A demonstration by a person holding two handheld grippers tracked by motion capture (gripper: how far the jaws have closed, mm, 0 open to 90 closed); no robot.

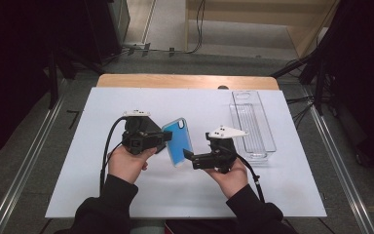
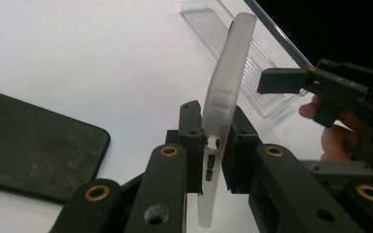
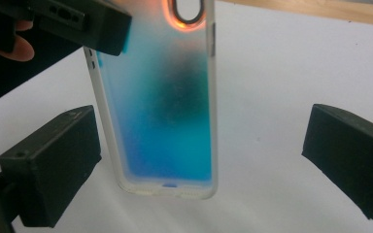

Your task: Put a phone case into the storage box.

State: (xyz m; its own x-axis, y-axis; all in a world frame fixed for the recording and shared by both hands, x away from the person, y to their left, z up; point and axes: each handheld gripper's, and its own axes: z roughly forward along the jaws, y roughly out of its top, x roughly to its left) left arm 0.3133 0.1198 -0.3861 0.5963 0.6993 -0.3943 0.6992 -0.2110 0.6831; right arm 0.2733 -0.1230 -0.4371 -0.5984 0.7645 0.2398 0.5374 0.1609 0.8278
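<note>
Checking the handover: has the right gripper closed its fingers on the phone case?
No: the right gripper stands open, its fingers apart from the phone case.

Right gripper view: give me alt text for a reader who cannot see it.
A blue phone case with a clear rim hangs over the white table, pinched at its top corner by the left tool. The right tool stands open around it, untouching.

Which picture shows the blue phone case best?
The right gripper view: the phone case faces that camera, showing its blue back, clear rim and orange-ringed camera hole. The left gripper view shows the case's frosted edge clamped in the left gripper. The high view shows it small and tilted above the white table.
</note>
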